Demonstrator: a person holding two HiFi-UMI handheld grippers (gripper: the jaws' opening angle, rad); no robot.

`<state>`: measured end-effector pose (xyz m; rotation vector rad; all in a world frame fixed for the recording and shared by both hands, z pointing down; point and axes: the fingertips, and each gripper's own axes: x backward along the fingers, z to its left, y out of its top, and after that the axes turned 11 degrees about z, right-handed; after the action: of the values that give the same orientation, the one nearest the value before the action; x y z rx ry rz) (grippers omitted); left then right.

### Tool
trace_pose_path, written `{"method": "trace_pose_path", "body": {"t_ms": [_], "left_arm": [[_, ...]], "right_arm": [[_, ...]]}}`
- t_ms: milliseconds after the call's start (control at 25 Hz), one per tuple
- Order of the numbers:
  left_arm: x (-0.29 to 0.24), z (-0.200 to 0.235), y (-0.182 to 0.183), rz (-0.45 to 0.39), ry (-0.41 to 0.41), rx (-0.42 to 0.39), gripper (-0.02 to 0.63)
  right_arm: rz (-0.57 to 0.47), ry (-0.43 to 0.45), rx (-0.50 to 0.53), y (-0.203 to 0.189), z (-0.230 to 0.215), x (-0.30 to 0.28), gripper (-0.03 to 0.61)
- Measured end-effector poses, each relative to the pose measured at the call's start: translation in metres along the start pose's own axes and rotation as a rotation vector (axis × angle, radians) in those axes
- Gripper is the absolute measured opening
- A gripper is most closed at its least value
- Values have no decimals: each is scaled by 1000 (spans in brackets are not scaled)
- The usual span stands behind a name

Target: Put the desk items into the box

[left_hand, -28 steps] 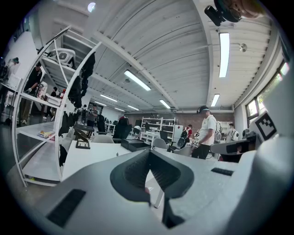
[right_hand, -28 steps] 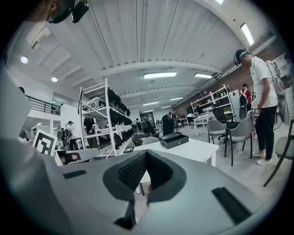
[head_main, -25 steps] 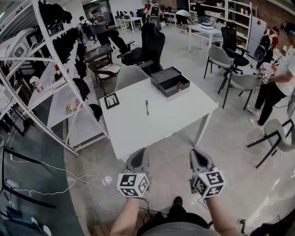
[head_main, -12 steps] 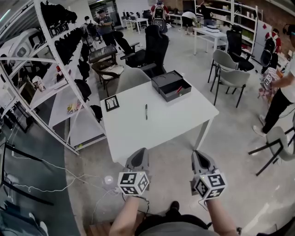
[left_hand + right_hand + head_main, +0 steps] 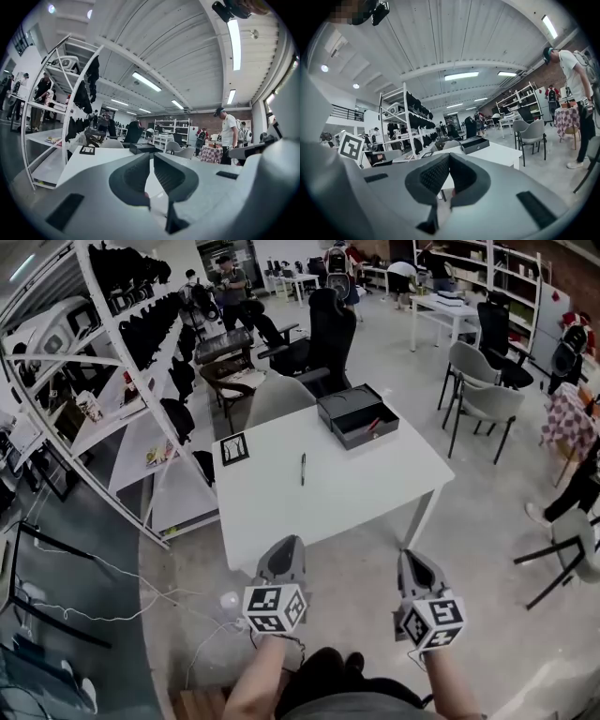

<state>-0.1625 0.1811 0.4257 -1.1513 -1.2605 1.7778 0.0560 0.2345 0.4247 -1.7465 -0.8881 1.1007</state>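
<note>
A white table (image 5: 328, 498) stands ahead of me, a step away. On its far right corner sits an open black box (image 5: 357, 415) with a red item inside. A black pen (image 5: 303, 468) lies mid-table and a small black framed card (image 5: 233, 448) near the left edge. My left gripper (image 5: 283, 543) and right gripper (image 5: 410, 557) hover side by side short of the table's near edge, both shut and empty. The left gripper view shows the table (image 5: 93, 161) and box (image 5: 143, 148) past the closed jaws. The right gripper view shows the box (image 5: 474, 143) too.
A white shelving rack (image 5: 122, 381) with dark bags runs along the left. A grey chair (image 5: 277, 395) is tucked behind the table, with a black office chair (image 5: 328, 329) beyond it. More grey chairs (image 5: 487, 404) stand at the right. Cables (image 5: 141, 587) trail over the floor at the left.
The table has drawn slightly nearer and shifted right in the head view as both grippers moved forward together. The person at the right edge has slid mostly out of view.
</note>
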Motion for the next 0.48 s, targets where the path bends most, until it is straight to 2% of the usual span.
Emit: {"method": "trace_pose_path", "body": {"t_ms": [120, 480], "left_arm": [[-6, 0, 3, 6, 3, -4, 55], [-31, 12, 9, 28, 26, -21, 114]], "right_arm": [[4, 0, -10, -1, -5, 0, 3], [10, -14, -39, 1, -27, -8, 3]]}}
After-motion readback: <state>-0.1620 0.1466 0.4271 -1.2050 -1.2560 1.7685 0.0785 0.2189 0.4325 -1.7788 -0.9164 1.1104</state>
